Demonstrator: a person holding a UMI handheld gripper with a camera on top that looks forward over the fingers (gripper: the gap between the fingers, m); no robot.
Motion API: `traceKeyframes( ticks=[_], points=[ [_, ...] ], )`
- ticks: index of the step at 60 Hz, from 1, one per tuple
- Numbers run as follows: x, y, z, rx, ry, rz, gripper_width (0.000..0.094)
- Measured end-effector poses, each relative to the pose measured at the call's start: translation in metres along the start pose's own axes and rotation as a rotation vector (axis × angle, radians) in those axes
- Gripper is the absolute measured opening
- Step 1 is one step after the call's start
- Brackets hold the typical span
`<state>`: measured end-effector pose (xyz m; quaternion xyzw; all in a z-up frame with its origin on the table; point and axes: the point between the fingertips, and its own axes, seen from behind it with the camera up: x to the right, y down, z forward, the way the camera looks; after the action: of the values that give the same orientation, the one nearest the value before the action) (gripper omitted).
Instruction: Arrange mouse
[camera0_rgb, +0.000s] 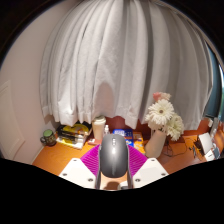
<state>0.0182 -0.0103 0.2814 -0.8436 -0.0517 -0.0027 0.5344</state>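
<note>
While your hand-held gripper (114, 178) pinches one grey mouse (114, 158), one flower vase (156, 140) stands on the table (60, 160).

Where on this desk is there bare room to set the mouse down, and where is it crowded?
The gripper holds the mouse between its pads. Bare desk lies beside the left finger, in front of the books. The back edge is crowded: jar, books, cup. The flowers and their vase fill the other side.
</note>
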Motion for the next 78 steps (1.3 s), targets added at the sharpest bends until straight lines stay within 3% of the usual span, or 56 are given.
traceKeyframes(
  ticks=[5,15,28,37,57,65,78],
  points=[
    [0.067,0.022,0.008,-0.021,0.068,0.036,0.0361],
    [0.15,0.123,0.039,-0.193,0.124,0.066,0.0364],
    [0.166,0.256,0.064,-0.409,0.104,0.101,0.0364],
    [0.157,0.305,0.072,-0.472,0.075,0.124,0.0378],
    [0.16,0.304,0.074,-0.421,0.095,0.161,0.0506],
    [0.172,0.302,0.068,-0.465,0.15,0.126,0.0755],
    [0.136,0.269,0.044,-0.423,0.135,0.118,0.0752]
  ],
)
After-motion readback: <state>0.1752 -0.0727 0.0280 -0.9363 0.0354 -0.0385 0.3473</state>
